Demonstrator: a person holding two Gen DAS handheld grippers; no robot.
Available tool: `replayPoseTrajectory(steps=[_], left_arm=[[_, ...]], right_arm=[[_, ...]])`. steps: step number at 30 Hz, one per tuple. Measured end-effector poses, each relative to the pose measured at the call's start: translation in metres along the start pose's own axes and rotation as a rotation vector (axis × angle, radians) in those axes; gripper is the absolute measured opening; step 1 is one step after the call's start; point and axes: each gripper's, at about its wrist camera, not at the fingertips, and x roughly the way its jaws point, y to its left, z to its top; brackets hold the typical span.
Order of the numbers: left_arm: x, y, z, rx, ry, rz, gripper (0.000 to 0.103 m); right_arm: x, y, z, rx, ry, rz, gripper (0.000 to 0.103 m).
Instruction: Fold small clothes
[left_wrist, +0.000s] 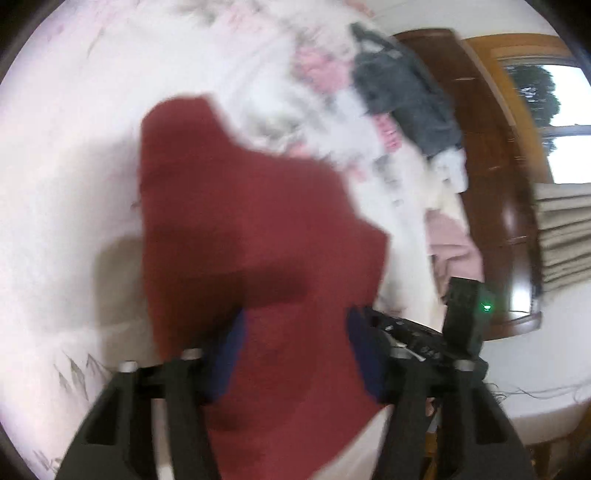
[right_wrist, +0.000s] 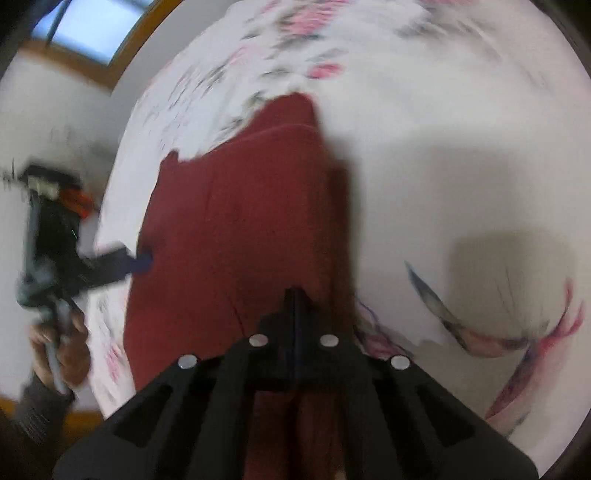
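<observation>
A dark red garment (left_wrist: 240, 221) lies spread on the white floral bedsheet (left_wrist: 66, 155). In the left wrist view my left gripper (left_wrist: 297, 354) is open, its blue pads (left_wrist: 227, 354) wide apart with the red cloth between them. The right wrist view shows the same garment (right_wrist: 240, 221) running away from my right gripper (right_wrist: 294, 295), which is shut on its near edge. My left gripper (right_wrist: 122, 262) appears there at the cloth's left edge, held by a hand (right_wrist: 62, 347). Both views are motion-blurred.
A pile of clothes, with a grey garment (left_wrist: 402, 96) and a pink one (left_wrist: 454, 240), lies at the bed's far right. Behind it are a dark wooden headboard (left_wrist: 491, 155), a window (left_wrist: 557, 110) and a beige curtain (left_wrist: 565, 236). The sheet (right_wrist: 461, 147) stretches to the right.
</observation>
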Motion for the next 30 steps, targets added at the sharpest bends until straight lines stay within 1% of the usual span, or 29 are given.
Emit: replayPoseTrajectory(steps=[1, 2, 3, 4, 5, 6, 7, 8, 9, 10, 11, 12, 13, 14, 16, 17, 18, 19, 20, 21, 22, 24, 25, 26, 27, 28, 29, 30], left_arm=[[0.0, -0.003, -0.002, 0.021, 0.002, 0.025, 0.047], [-0.008, -0.012, -0.004, 0.044, -0.013, 0.034, 0.048], [-0.015, -0.018, -0.008, 0.06, -0.029, 0.015, 0.052], [-0.028, -0.027, -0.016, 0.089, -0.048, -0.038, 0.052], [-0.037, -0.034, -0.027, 0.119, -0.053, -0.084, 0.053], [-0.04, -0.038, -0.034, 0.139, -0.049, -0.102, 0.054], [-0.032, -0.047, -0.046, 0.164, -0.026, -0.101, 0.054], [-0.02, -0.047, -0.055, 0.183, 0.01, -0.066, 0.054], [-0.005, -0.043, -0.059, 0.195, 0.047, -0.006, 0.053], [0.007, -0.035, -0.064, 0.192, 0.071, 0.035, 0.049], [0.012, -0.028, -0.067, 0.181, 0.073, 0.046, 0.048], [0.009, -0.024, -0.068, 0.155, 0.059, 0.038, 0.048], [-0.001, -0.025, -0.069, 0.14, 0.041, 0.011, 0.051], [-0.007, -0.026, -0.071, 0.136, 0.026, -0.016, 0.053], [-0.028, -0.038, -0.084, 0.162, -0.019, -0.092, 0.068], [-0.028, -0.042, -0.089, 0.177, -0.024, -0.088, 0.069], [-0.023, -0.043, -0.097, 0.194, -0.016, -0.062, 0.071], [-0.017, -0.039, -0.1, 0.192, 0.003, -0.036, 0.07], [-0.01, -0.035, -0.102, 0.174, 0.019, -0.01, 0.07], [-0.003, -0.028, -0.107, 0.138, 0.029, -0.009, 0.07], [-0.007, -0.026, -0.111, 0.126, 0.027, -0.019, 0.07], [-0.027, -0.028, -0.122, 0.122, -0.02, -0.07, 0.071], [-0.039, -0.028, -0.128, 0.126, -0.038, -0.088, 0.073], [-0.046, -0.024, -0.132, 0.129, -0.052, -0.092, 0.075], [-0.055, -0.02, -0.137, 0.128, -0.065, -0.082, 0.081], [-0.063, -0.011, -0.14, 0.116, -0.079, -0.062, 0.082], [-0.067, 0.0, -0.142, 0.092, -0.08, -0.052, 0.082], [-0.067, 0.01, -0.143, 0.069, -0.073, -0.053, 0.082]], right_arm=[[-0.007, 0.002, -0.002, -0.008, -0.012, -0.006, 0.0], [-0.019, 0.009, -0.007, -0.026, -0.037, -0.014, 0.0], [-0.032, 0.015, -0.013, -0.031, -0.054, 0.024, 0.001], [-0.041, 0.02, -0.021, -0.039, -0.054, 0.077, 0.0], [-0.04, 0.022, -0.025, -0.048, -0.047, 0.098, 0.0], [-0.038, 0.023, -0.034, -0.059, -0.031, 0.104, 0.001], [-0.029, 0.019, -0.045, -0.066, 0.005, 0.085, 0.0], [-0.021, 0.013, -0.05, -0.06, 0.019, 0.057, 0.0], [-0.017, 0.003, -0.054, -0.034, 0.021, 0.026, 0.0], [-0.015, -0.008, -0.057, -0.002, 0.021, -0.015, 0.0], [-0.021, -0.015, -0.06, 0.038, 0.009, 0.022, 0.0], [-0.03, -0.014, -0.063, 0.051, -0.01, 0.039, 0.001], [-0.042, -0.009, -0.068, 0.043, -0.042, 0.06, 0.007], [-0.058, 0.0, -0.075, 0.021, -0.074, 0.092, 0.006], [-0.075, 0.017, -0.087, -0.027, -0.102, 0.132, 0.006], [-0.075, 0.024, -0.094, -0.051, -0.094, 0.137, 0.006], [-0.067, 0.027, -0.097, -0.061, -0.071, 0.141, 0.007], [-0.056, 0.027, -0.098, -0.064, -0.039, 0.132, 0.0], [-0.036, 0.021, -0.1, -0.062, 0.005, 0.057, 0.0], [-0.028, 0.017, -0.101, -0.065, 0.017, 0.004, 0.0], [-0.024, 0.015, -0.099, -0.057, 0.021, 0.007, 0.0], [-0.035, 0.013, -0.096, -0.027, 0.029, 0.064, 0.0], [-0.036, 0.017, -0.091, -0.027, 0.024, 0.095, 0.005], [-0.048, 0.017, -0.088, -0.021, 0.005, 0.129, 0.009], [-0.06, 0.013, -0.081, -0.008, -0.016, 0.159, 0.023], [-0.069, 0.007, -0.071, 0.021, -0.032, 0.186, 0.047], [-0.071, 0.0, -0.061, 0.048, -0.036, 0.205, 0.057], [-0.072, -0.004, -0.052, 0.075, -0.038, 0.231, 0.065]])
